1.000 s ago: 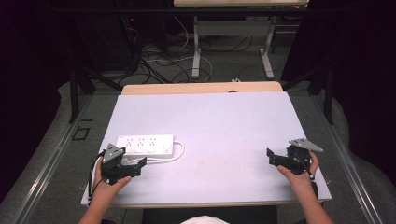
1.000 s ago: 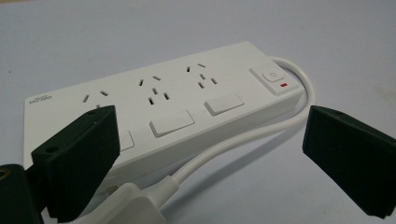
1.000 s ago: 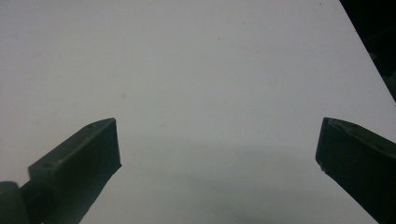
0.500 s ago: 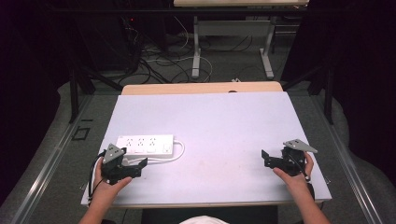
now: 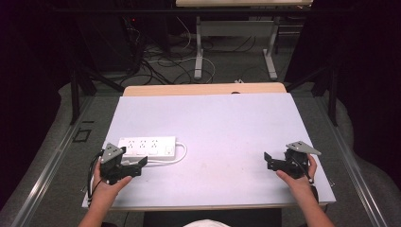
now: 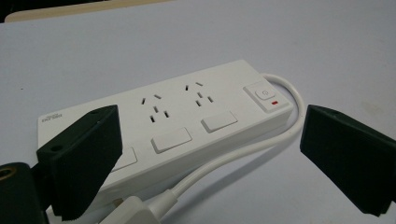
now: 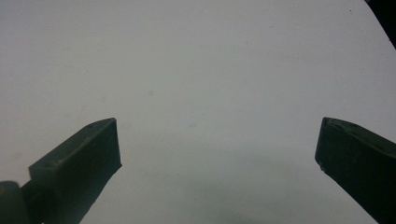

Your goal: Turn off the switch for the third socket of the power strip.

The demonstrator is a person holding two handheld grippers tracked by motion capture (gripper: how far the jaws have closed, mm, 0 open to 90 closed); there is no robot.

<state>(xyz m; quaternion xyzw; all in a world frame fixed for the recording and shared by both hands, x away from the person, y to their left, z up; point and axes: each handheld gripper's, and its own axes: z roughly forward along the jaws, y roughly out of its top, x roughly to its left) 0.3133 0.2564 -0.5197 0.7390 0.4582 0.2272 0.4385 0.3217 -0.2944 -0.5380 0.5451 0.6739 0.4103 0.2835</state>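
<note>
While jaws gape, power strip (image 6: 187,121) just ahead of left gripper (image 6: 210,154)

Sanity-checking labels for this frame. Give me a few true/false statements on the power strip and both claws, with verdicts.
1. The left claw is open, holding nothing. True.
2. The power strip lies on the right half of the table. False: it lies on the left half, just beyond the left claw.
3. The right claw is shut on the strip's cable. False: it is open over bare table, far from the strip.
4. The strip's white cable curls round from its switch end and runs along its near side. True.
5. A plug is seated in one of the strip's sockets. False: the visible sockets are empty.
</note>
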